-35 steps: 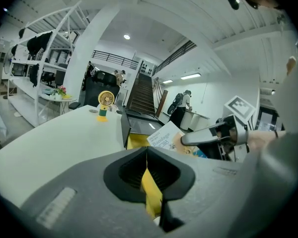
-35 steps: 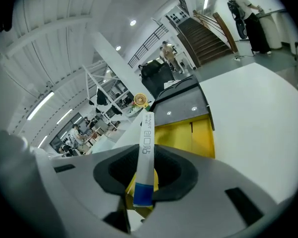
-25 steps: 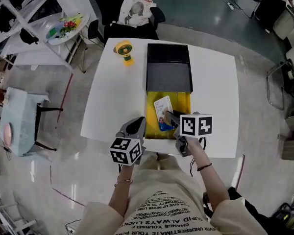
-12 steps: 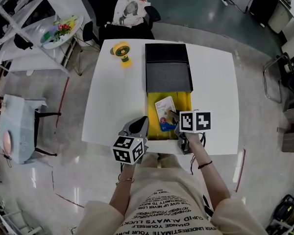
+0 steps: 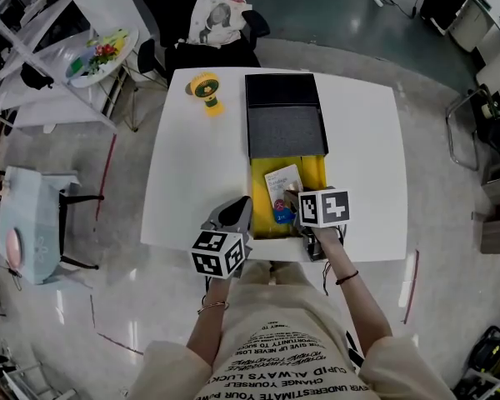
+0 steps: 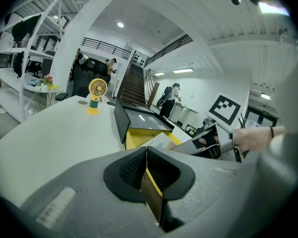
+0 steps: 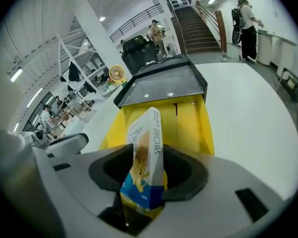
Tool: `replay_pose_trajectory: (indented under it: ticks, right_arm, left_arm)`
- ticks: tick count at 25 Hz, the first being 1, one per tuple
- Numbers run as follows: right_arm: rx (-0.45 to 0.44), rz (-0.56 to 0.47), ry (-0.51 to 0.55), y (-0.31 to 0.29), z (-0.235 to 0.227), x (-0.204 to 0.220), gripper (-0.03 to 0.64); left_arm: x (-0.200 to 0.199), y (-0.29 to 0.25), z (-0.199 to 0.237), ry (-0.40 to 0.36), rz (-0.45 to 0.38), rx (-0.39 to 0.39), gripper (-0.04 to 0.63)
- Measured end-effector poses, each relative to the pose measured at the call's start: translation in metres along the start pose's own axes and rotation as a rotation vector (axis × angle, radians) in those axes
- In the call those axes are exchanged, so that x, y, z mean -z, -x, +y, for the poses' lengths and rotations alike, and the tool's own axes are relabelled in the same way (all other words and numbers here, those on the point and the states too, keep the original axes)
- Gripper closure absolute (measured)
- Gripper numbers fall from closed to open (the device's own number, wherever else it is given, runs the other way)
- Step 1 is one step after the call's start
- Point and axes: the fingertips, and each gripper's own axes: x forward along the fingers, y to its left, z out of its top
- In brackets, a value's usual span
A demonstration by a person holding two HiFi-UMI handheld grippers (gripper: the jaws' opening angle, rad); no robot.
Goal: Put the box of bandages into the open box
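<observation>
Yellow lining: I take the open box as my landmark. Its yellow inside faces up, and its black lid lies folded back at the far end.
Box of bandages: the box of bandages stands on edge over the near end of the open box. It leans to one side, with its lower end down between the jaws of the right tool. I cannot tell whether it already rests on the yellow floor.
Right tool: its jaws have just been opening. I see a dark gap on one side of the box of bandages, so I judge the pads are not pressing it, though it sits between them.
Left tool: the left tool has its jaws together with nothing between them. It hovers just beside the near left corner of the open box.
Step in hand: letting go, I judge; the placing into the open box looks nearly done.
How to do it well: I would widen the jaws until both pads stand clear. Then I would draw the right tool straight back along its own line, so no pad drags the box of bandages over the near wall. The left tool needs no move.
Look of the thing: a thin cardboard carton, white above with print, a blue band at the bottom and a picture on its broad face. The print is too small for me to read. It looks light and likely to tip flat once free.
</observation>
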Motion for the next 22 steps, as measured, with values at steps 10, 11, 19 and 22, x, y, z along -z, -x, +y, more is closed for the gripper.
replay_pose_trajectory:
  ticks: [10,11,19,22]
  right_arm:
    - [0.092,0.019,0.098,-0.012,0.0,0.002,0.379]
    - [0.105,0.016,0.108,-0.013,0.001,0.002,0.374]
    - [0.186,-0.051,0.191,-0.012,0.0,-0.002,0.356]
    - [0.17,-0.072,0.165,-0.008,0.0,-0.004,0.356]
  left_arm:
    - [0.002,0.001,0.004,0.003,0.002,-0.013,0.572]
    - [0.002,0.001,0.004,0.004,0.003,-0.013,0.572]
    - [0.003,0.001,-0.001,-0.024,0.012,-0.01,0.572]
    - [0.001,0.001,-0.003,-0.021,0.006,-0.007,0.572]
